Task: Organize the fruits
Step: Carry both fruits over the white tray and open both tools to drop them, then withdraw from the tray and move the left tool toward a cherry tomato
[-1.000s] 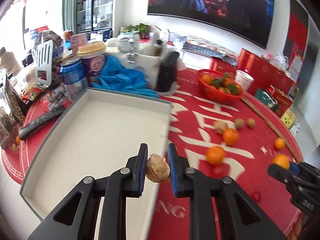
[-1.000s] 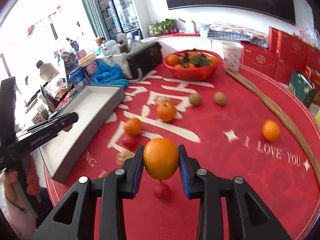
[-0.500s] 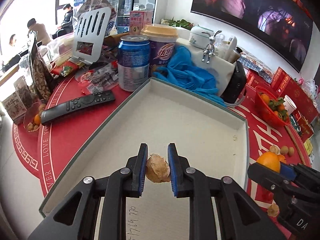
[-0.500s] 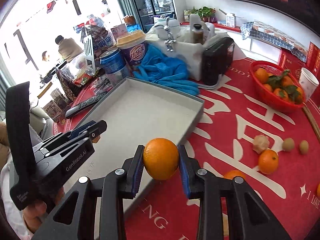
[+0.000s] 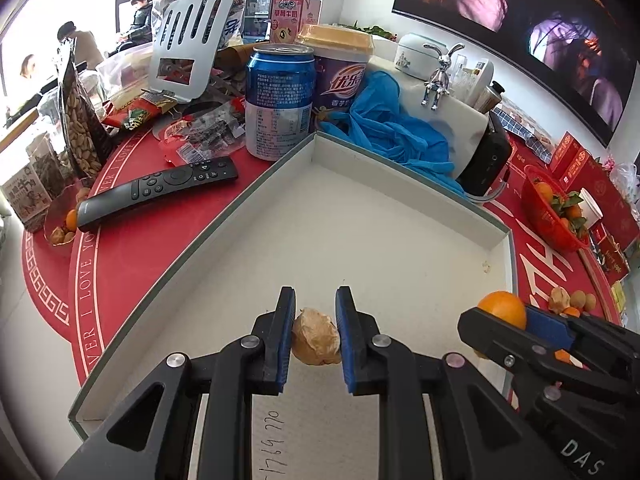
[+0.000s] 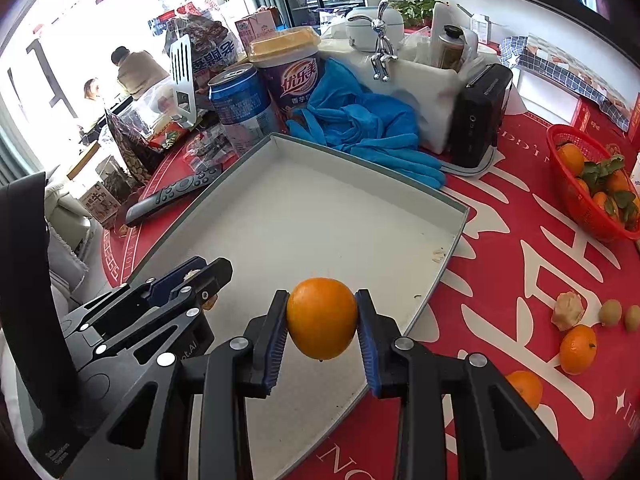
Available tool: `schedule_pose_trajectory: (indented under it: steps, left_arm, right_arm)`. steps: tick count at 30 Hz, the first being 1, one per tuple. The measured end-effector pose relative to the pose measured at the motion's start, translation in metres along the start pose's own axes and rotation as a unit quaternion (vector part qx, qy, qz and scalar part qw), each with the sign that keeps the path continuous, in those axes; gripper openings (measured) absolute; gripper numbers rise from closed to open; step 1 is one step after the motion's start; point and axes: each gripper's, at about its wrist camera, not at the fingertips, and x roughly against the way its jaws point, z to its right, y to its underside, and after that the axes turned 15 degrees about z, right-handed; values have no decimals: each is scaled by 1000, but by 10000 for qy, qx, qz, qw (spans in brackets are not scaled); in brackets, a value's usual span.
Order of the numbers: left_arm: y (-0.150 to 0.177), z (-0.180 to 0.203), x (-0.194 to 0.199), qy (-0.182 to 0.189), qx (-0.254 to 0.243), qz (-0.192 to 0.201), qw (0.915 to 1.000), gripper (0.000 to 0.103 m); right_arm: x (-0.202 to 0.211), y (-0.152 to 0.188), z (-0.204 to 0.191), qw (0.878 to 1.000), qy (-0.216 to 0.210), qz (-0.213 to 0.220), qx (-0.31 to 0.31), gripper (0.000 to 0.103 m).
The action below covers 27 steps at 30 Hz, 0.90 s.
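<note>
left wrist view:
left gripper point(image 5: 316, 320): clamped on a tan, papery husked fruit point(image 5: 316, 342), hanging over the near part of the tray point(image 5: 400, 248).
tray: white floor bare, shallow grey-edged wall, some handwriting on the near floor.
right gripper point(image 5: 486, 330): enters low right with the orange point(image 5: 502, 314), over the tray's right wall.
left of tray: remote point(image 5: 158, 196), blue can point(image 5: 278, 102).

right wrist view:
right gripper point(image 6: 322, 328): pads pinch the orange point(image 6: 322, 318) at its sides, above the tray's near right edge point(image 6: 452, 256).
left gripper point(image 6: 208, 276): to the left, over the tray floor; its load barely shows.
loose fruit: mandarins point(image 6: 578, 348) and small brown fruits point(image 6: 610, 312) lie on the red cloth point(image 6: 520, 240), right of the tray.

step: judged as placing both fruits in the tray.
how: lower each close to the floor before letting go; the orange will roll, so set it inboard of the wall. Keep the two drops well apart so the fingers don't clash. Husk looks fragile, so ease the release.
</note>
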Motion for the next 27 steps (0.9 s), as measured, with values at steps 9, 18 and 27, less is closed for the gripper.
schedule_pose_trajectory:
  steps: [9,18,27]
  left_arm:
    - [-1,3,6,-430,-202,156,9987,72]
    - [2,39,28,-235,-873,531,9945,87]
    - [19,102,72,1584,-1236,578,9779,87]
  right_arm:
    - [3,-5,5,9999,108,3,-124,45]
    - [48,-6,52,9959,560,394,-599,103]
    - [124,37,118,9834,1357,711,-971,103]
